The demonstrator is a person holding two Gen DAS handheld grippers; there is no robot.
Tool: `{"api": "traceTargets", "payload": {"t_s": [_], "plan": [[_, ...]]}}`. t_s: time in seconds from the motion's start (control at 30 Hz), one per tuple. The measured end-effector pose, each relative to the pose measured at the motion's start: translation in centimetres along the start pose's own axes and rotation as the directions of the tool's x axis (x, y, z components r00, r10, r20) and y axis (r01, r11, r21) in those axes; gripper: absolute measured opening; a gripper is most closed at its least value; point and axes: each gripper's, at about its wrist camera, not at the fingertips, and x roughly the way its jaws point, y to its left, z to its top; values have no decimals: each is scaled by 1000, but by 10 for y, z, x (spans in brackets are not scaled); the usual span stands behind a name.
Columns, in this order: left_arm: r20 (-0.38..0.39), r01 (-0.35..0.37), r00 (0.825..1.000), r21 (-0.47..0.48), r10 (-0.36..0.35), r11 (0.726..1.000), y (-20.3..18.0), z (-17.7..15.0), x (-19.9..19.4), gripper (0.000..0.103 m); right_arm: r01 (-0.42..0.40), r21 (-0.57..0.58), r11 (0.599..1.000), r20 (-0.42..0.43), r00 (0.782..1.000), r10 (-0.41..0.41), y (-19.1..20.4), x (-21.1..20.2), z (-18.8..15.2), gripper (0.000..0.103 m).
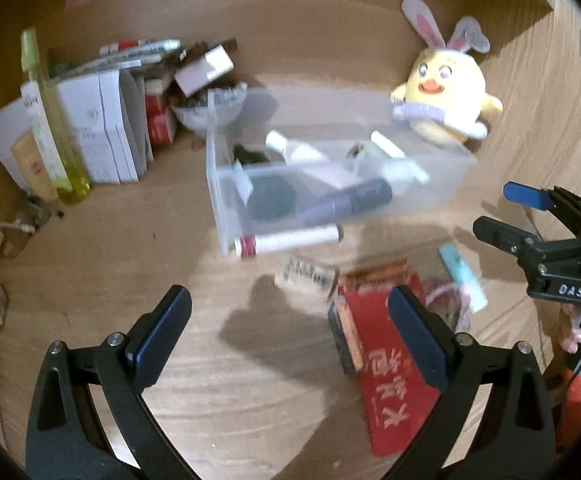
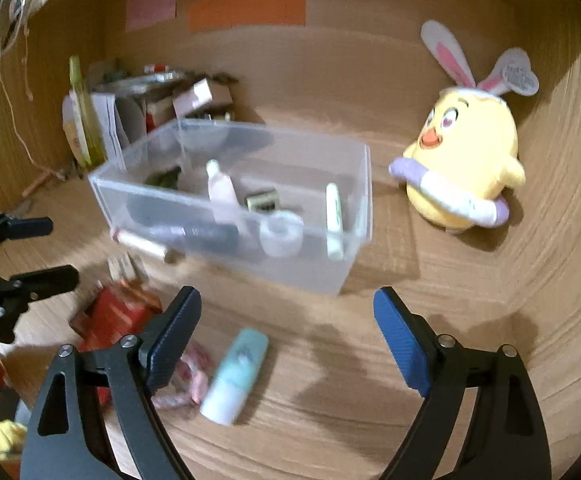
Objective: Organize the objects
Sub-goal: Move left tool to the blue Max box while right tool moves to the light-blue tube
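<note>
The clear plastic bin (image 2: 322,276) stands on the wooden desk (image 2: 410,400) and already holds a dark tube, a pale bottle, a roll of tape and a white marker; it is the landmark for the loose things yet to go in. Just in front of the bin's near wall lies a white pen with a red cap (image 1: 290,240), and a little nearer than that a small printed roll (image 1: 306,276), a red packet (image 1: 394,392) with a flat box under it, and a mint-green highlighter (image 2: 234,376) beside a crumpled pink wrapper (image 2: 186,384). The highlighter looks light, stiff and smooth, so it may roll or slip; I would pinch it across its barrel at the middle, where the sides are straightest. The packet looks thin and floppy and would be best taken by an edge. The right gripper (image 2: 286,344) hangs in front of the bin with its jaws spread wide and nothing between them; the highlighter lies just left of and below the gap, near the left pad. The left gripper (image 1: 290,344) is likewise spread and empty, on the near side of the bin, the red packet under its right finger and the printed roll just ahead. A yellow plush chick (image 2: 462,160) sits to the right of the bin, well apart.
</note>
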Motion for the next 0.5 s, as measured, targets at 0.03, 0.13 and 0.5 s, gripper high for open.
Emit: {"api": "traceTargets", "payload": {"t_s": [0.03,0.13,0.5], "plan": [[-7,0,1000,2,0,1000,-1,-3,2,100,3,-1,1000,-13,1000,-3,-1,3,-3,86],[-30,-4,1000,12,4,1000,-2,-13,7,100,8,-1,1000,-54,999,-8,-3,12,-11,86],[-80,-73,994,-7,72,997,20,-28,13,100,6,-59,998,-124,992,-13,9,30,-21,86]]}}
